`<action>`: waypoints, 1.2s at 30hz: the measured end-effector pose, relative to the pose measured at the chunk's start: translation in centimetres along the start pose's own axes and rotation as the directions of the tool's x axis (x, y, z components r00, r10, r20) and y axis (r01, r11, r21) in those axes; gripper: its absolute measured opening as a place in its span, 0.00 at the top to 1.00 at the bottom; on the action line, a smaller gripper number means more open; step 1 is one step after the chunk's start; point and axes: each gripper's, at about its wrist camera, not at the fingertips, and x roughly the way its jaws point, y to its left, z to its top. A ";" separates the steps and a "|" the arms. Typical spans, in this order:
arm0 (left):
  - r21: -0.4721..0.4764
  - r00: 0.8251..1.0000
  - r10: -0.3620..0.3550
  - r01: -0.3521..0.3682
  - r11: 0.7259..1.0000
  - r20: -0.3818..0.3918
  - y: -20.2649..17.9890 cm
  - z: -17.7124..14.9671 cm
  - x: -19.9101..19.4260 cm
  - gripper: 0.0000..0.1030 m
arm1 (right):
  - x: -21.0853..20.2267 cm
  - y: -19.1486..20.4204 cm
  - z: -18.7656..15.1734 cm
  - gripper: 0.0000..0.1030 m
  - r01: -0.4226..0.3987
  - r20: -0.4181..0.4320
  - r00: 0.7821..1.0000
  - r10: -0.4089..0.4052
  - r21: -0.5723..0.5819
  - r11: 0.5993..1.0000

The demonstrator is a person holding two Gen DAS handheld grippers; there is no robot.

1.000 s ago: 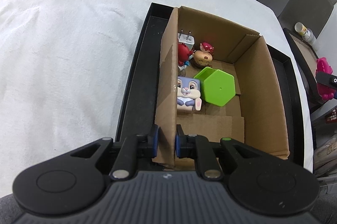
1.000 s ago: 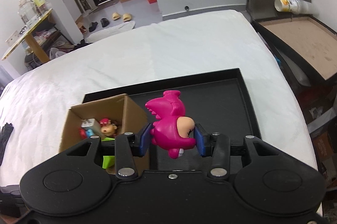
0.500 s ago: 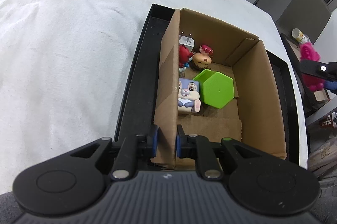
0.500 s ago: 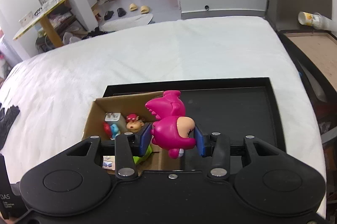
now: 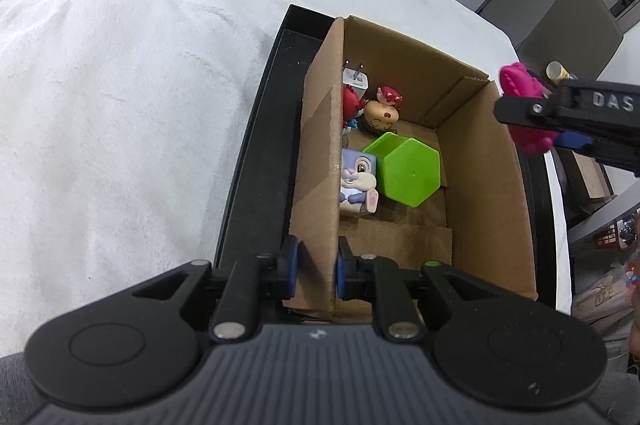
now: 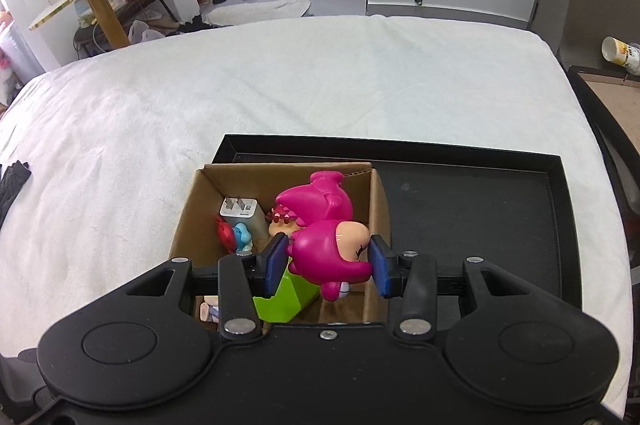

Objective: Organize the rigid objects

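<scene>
White cloth covers the bench (image 6: 320,85), and on it lies a black tray (image 6: 480,209) with an open cardboard box (image 5: 484,177) standing at its left end as the right wrist view frames it.

Left gripper (image 5: 316,271): its fingers are clenched on the box's near left wall, one blue pad outside the cardboard and one inside, close to the near corner. Ahead of those fingers, inside the box, a blue bunny figure (image 5: 356,181) lies against that same wall, touching a green hexagonal container (image 5: 408,171) to its right. Further ahead sit a tan figure with a red bow (image 5: 382,113), a red and blue figure (image 5: 350,105) and a white plug adapter (image 5: 355,79) in the far left corner.

Right gripper (image 6: 328,261): its fingers are grasping a pink toy figure (image 6: 324,225) by the body, the blue pads pressed to either side, the toy's head pointing away from the fingers. Held clear above the box's right part, the toy hangs over the green container, not touching the cardboard. In the left wrist view the same toy shows beyond the box's right wall, at its far right corner.
</scene>
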 end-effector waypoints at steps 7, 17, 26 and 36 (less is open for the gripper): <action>-0.008 1.000 -0.009 0.009 1.000 -0.001 0.2 -0.1 0.0 0.83 | 1.7 0.7 0.8 0.55 0.008 -0.029 1.000 -0.009 -0.027 1.000; -0.006 1.000 -0.002 0.002 1.000 0.004 0.1 0.0 -0.1 0.83 | 0.3 -0.4 0.3 0.52 -0.007 -0.020 1.000 0.007 0.016 1.000; -0.016 1.000 0.019 -0.019 1.000 -0.008 -0.2 0.4 0.0 0.83 | -1.6 -1.7 0.1 0.49 -0.028 -0.011 1.000 0.029 0.062 0.998; -0.004 0.999 0.033 -0.033 0.999 0.027 -0.9 1.1 -2.1 0.83 | -3.9 -2.7 -0.6 0.41 -0.052 0.007 0.999 0.051 0.096 0.994</action>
